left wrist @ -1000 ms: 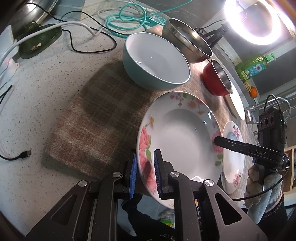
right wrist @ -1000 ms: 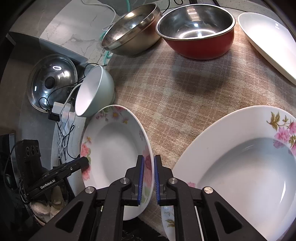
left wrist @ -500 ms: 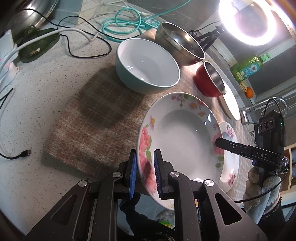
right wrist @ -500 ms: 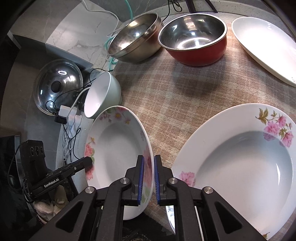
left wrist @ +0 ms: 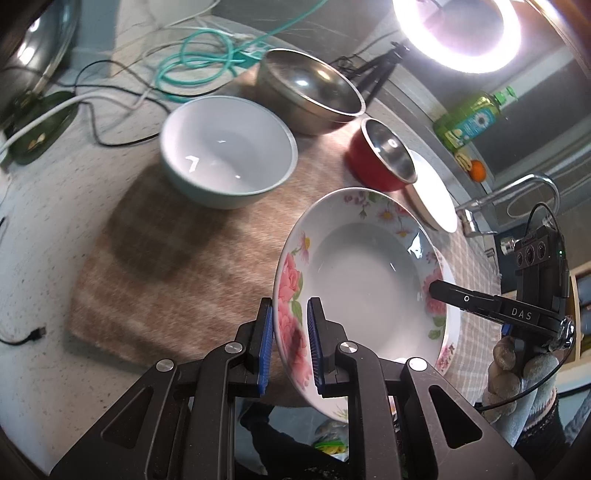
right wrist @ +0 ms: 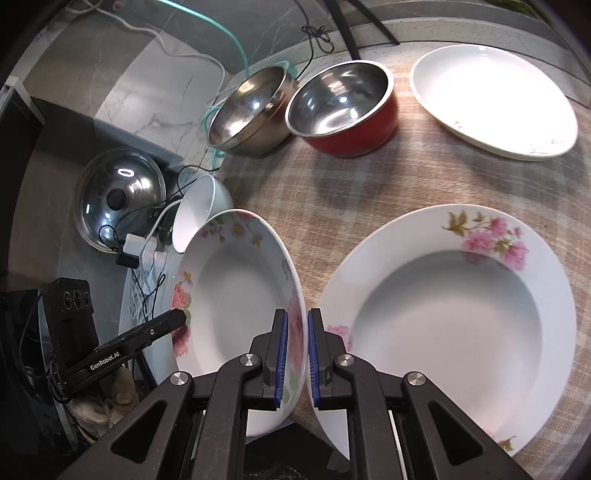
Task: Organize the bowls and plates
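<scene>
A floral deep plate (left wrist: 369,291) (right wrist: 236,306) hangs lifted above the checked cloth, held by both grippers. My left gripper (left wrist: 290,343) is shut on its near rim. My right gripper (right wrist: 295,354) is shut on the opposite rim and shows in the left wrist view (left wrist: 436,288). A second floral plate (right wrist: 454,321) lies on the cloth to the right. A plain white plate (right wrist: 491,99), a red bowl (right wrist: 343,110), a steel bowl (right wrist: 251,114) and a pale green bowl (left wrist: 225,155) stand further back.
The checked cloth (left wrist: 177,254) covers the counter middle. Cables (left wrist: 195,66) and a pot lid (right wrist: 118,199) lie at the left. A ring light (left wrist: 458,33), a soap bottle (left wrist: 472,118) and a tap (left wrist: 517,199) stand at the right.
The held floral plate has risen off the cloth and shifted toward the second floral plate. Both grippers stayed shut on its rims.
</scene>
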The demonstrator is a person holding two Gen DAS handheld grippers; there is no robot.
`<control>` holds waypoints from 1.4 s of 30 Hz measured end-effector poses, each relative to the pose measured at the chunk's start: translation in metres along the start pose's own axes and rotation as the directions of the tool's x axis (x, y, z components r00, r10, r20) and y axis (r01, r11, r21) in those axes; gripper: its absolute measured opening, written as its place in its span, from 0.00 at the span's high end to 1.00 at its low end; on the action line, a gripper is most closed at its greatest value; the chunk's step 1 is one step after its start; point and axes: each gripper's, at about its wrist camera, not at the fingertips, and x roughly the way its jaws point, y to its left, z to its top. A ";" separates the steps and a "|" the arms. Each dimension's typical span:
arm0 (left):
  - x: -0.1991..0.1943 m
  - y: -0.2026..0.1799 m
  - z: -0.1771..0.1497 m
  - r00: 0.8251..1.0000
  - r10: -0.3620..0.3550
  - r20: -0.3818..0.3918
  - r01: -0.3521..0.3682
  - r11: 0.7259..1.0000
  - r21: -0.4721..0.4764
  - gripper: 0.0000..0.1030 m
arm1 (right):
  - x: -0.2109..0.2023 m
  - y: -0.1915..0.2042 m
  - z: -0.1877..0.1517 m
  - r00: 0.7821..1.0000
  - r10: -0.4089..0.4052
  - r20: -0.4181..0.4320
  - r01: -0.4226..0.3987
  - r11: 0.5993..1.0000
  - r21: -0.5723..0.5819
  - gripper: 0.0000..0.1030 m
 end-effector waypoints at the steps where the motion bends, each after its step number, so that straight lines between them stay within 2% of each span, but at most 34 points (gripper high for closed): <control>1: 0.002 -0.004 0.002 1.000 -0.005 -0.002 0.005 1.000 0.010 0.85 | -0.003 -0.003 -0.001 1.000 -0.003 0.007 0.003 1.000 0.007 0.90; 21: 0.047 -0.077 0.013 0.994 -0.062 -0.087 0.076 0.981 0.176 0.85 | -0.061 -0.071 -0.026 0.991 -0.070 0.111 0.050 0.983 0.175 0.90; 42: 0.078 -0.118 0.003 0.985 -0.061 -0.160 0.102 0.961 0.259 0.85 | -0.077 -0.121 -0.054 0.985 -0.110 0.134 0.068 0.957 0.282 0.90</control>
